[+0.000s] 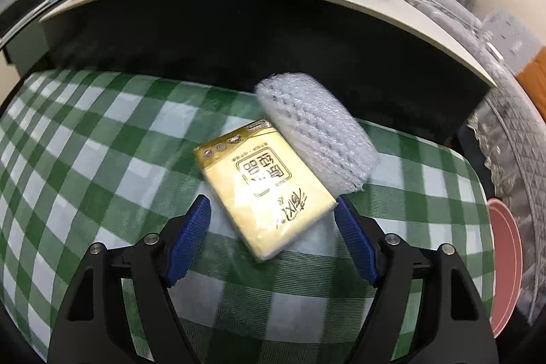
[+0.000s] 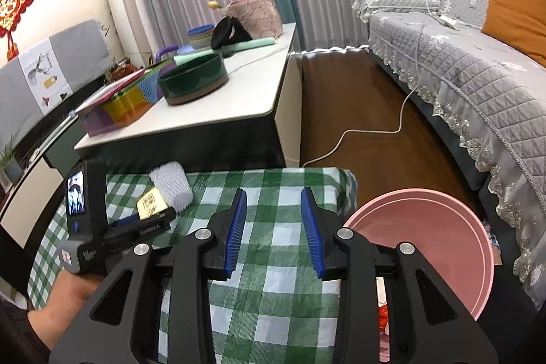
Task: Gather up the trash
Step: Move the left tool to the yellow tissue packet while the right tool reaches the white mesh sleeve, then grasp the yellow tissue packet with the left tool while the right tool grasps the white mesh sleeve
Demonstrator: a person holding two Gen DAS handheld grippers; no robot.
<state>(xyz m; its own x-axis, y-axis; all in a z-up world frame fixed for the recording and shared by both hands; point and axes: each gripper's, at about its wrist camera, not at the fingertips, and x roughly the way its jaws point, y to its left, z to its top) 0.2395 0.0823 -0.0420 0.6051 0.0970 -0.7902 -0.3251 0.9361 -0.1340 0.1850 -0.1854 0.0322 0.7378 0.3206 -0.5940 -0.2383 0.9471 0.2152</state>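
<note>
Trash is seen on a green checked tablecloth [image 1: 85, 159]: a yellow tissue packet [image 1: 264, 190] lying flat, touching a white foam sleeve [image 1: 317, 132] behind it. The left gripper [image 1: 273, 220] is held wide apart, its blue pads either side of the packet's near corner. The right gripper [image 2: 274, 224] is also spread, empty, over bare cloth beside a pink basin [image 2: 443, 244]. The slick, angled packet could be squeezed out sideways, or the foam sleeve nudged away.

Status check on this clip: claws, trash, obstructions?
Left claw open, straddling yellow tissue pack. Right claw open, empty, above checked cloth. White foam wrap touches pack. Pink bin alongside.
</note>
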